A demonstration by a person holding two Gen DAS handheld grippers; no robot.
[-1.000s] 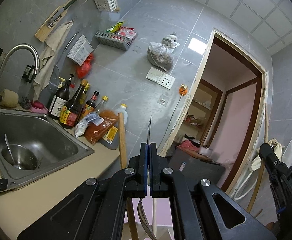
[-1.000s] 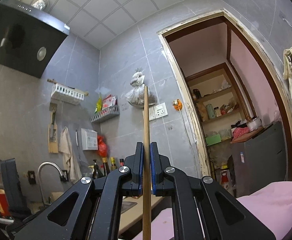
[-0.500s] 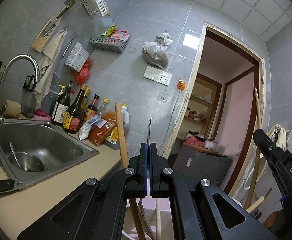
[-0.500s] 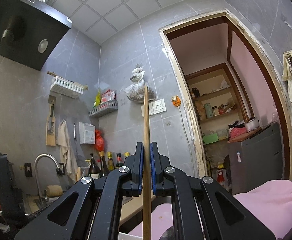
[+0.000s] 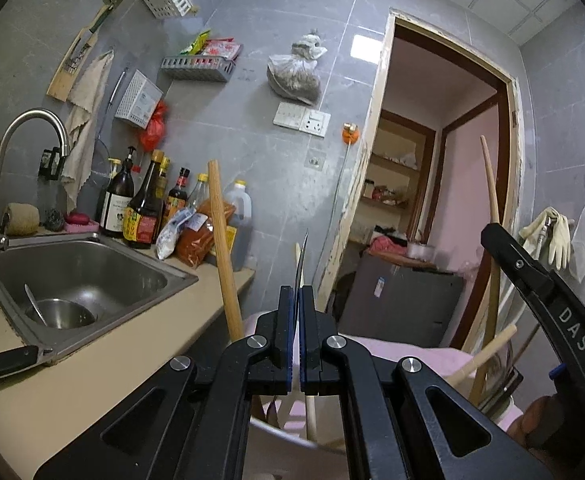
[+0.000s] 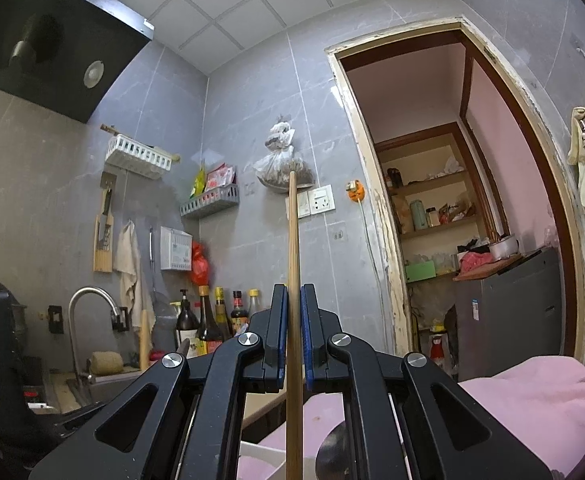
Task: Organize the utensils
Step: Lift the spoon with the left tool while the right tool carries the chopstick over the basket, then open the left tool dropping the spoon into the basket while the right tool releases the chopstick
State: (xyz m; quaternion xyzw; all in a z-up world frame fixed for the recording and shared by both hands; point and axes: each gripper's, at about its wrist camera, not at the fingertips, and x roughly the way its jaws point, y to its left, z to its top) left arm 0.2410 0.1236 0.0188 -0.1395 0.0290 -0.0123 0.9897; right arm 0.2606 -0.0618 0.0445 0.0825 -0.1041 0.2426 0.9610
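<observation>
1. Since a second ago your left gripper [image 5: 296, 336] has sunk and rolled a little: the sink [image 5: 92, 276] and bottles [image 5: 144, 204] sit higher in its view, and a white holder rim [image 5: 284, 436] now shows below the fingers. Your right gripper [image 6: 292, 336] has barely shifted.
2. The left fingers are pinched fully together on a thin metal utensil [image 5: 302, 256], seen edge-on, its tip rising above them. A grip that thin can let the blade pivot or slide out if it touches the holder rim as you lower it.
3. The right fingers are narrow, clamped on a wooden handle [image 6: 292, 260] that stands upright through them. Its lower end is out of sight, so you cannot judge where it will land; it may catch the rim or miss the holder.
4. Other wooden handles [image 5: 222, 248] already stand in the holder, just left of your left fingers. Coming down crooked may knock them or tip the holder.
5. In the left view your right gripper [image 5: 540, 304] is near on the right. Lowering both together risks a collision; I would judge one at a time safer.
</observation>
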